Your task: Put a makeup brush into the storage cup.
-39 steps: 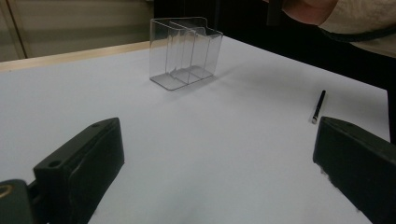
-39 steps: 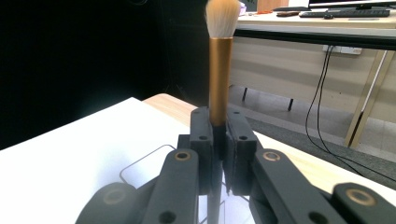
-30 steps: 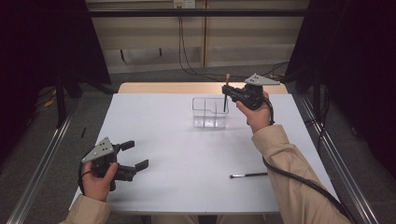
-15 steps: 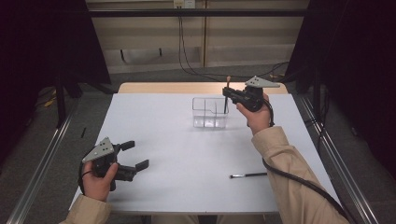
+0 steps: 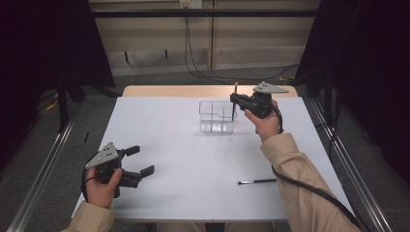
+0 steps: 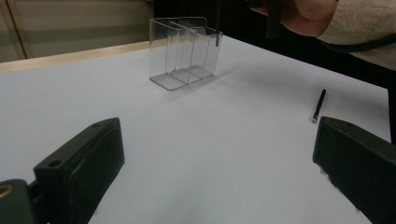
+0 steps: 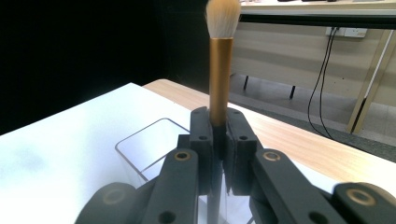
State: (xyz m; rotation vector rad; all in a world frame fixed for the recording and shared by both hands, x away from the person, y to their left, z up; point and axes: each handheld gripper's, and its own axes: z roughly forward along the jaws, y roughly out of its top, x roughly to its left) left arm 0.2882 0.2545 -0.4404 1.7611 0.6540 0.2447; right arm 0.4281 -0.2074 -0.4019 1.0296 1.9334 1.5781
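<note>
Makeup brush (image 7: 220, 70) stands upright, bristles up, clamped in the right gripper (image 5: 235, 100) over the clear divided organizer (image 5: 217, 116) at the far side of the white table (image 5: 193, 164). Left gripper (image 5: 137, 160) sits near-left, jaws apart, empty. Thin black pencil (image 5: 257, 181) lies near-right, well clear.

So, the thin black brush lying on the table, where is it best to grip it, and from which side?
Probably the middle of the thin brush, from straight above, jaws across its length. It lies flat on the white table with nothing beside it.
</note>
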